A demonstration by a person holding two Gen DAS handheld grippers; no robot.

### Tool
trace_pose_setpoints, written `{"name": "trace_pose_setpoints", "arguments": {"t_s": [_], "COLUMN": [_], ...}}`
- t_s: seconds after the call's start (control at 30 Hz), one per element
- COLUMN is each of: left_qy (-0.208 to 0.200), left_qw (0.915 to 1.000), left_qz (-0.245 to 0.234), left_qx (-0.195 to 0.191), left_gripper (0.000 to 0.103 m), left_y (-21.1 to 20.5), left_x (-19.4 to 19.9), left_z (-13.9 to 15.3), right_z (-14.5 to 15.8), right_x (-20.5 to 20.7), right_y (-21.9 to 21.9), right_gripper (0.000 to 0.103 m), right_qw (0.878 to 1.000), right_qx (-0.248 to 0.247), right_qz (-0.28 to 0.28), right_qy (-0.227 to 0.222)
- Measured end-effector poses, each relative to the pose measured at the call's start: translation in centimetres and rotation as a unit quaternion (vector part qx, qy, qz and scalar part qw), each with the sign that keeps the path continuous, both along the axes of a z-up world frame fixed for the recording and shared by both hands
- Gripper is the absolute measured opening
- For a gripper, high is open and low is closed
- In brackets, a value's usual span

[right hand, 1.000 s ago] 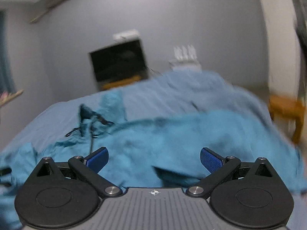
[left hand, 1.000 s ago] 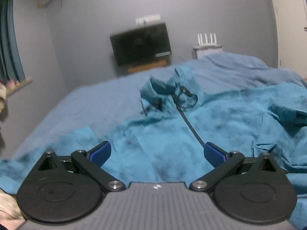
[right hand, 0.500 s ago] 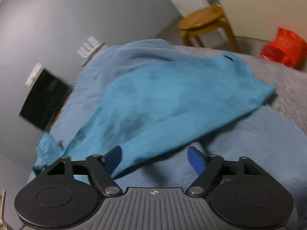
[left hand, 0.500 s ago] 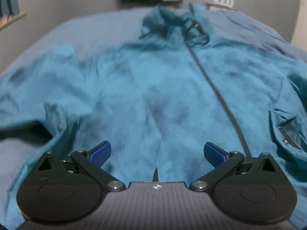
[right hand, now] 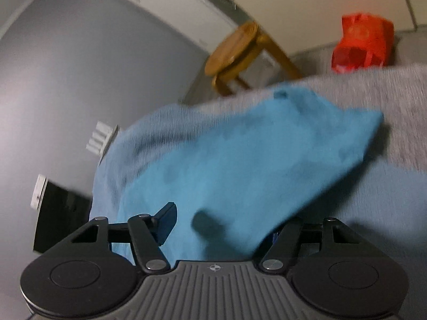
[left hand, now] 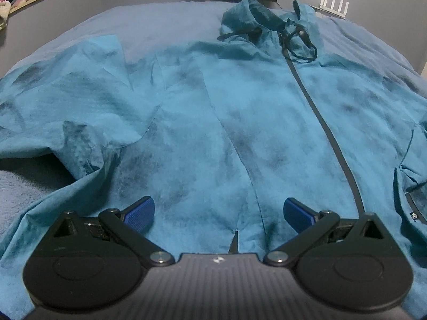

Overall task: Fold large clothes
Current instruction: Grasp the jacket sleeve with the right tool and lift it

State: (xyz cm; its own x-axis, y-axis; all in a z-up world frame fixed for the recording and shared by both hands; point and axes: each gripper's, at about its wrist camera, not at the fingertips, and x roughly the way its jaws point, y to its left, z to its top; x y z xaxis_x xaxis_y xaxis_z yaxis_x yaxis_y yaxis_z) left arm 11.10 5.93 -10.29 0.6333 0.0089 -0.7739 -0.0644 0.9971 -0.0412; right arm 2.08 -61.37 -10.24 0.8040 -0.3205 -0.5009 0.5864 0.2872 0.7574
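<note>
Teal jacket (left hand: 240, 112) lies spread front-up on blue bed (left hand: 165, 18), dark zipper (left hand: 331, 138) running away from tongs, hood end farthest. Left tongs (left hand: 218, 210) poised over hem area, jaws wide apart, nothing between. Right tongs (right hand: 221, 226) at jacket edge, sleeve fabric (right hand: 253, 160) draped between jaws; jaws have just been closing, far pad hidden by cloth, firm clamp not confirmed. Beyond right tongs: wooden stool (right hand: 240, 53), red bag (right hand: 363, 42).

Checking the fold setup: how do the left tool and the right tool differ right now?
The left tool stands wide open over the jacket front; the right tool has just been closing, with jacket cloth between its fingers. The left view is sharp and level, the right blurred and tilted. Both have blue pads.
</note>
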Motion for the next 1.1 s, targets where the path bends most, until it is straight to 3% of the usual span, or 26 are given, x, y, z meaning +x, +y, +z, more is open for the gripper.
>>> {"name": "trace_pose_setpoints", "arguments": {"t_s": [0.1,0.27,0.4,0.57,0.73,0.9,1.1], "left_qy": [-0.005,-0.011,-0.013,-0.016,-0.014,-0.013,-0.017], "left_qw": [1.0,0.9999,0.9999,0.9999,0.9998,0.9994,0.9993], "left_qz": [0.0,-0.001,-0.001,0.0,0.0,0.008,0.004], "left_qx": [0.006,0.01,0.009,0.003,-0.011,-0.029,-0.032], "left_gripper": [0.103,0.103,0.103,0.103,0.103,0.103,0.103], "left_y": [-0.1,-0.3,-0.3,-0.1,0.3,1.0,1.2], "left_x": [-0.1,-0.1,-0.2,-0.3,-0.1,0.0,-0.1], "left_z": [0.2,0.4,0.5,0.6,0.4,0.2,0.1], "right_z": [1.5,8.4,15.3,21.8,23.7,21.0,12.7], "right_x": [0.7,3.0,5.8,10.0,13.6,16.6,19.3], "right_y": [-0.5,1.4,5.5,14.2,24.3,33.4,44.2], "right_gripper": [0.023,0.014,0.009,0.008,0.008,0.008,0.008], "right_qw": [0.999,0.99,0.963,0.905,0.839,0.786,0.709], "right_qx": [-0.029,-0.138,-0.247,-0.368,-0.435,-0.453,-0.481], "right_qz": [-0.019,0.018,0.079,0.185,0.298,0.404,0.513], "right_qy": [-0.006,-0.032,-0.069,-0.11,-0.13,-0.12,-0.05]}}
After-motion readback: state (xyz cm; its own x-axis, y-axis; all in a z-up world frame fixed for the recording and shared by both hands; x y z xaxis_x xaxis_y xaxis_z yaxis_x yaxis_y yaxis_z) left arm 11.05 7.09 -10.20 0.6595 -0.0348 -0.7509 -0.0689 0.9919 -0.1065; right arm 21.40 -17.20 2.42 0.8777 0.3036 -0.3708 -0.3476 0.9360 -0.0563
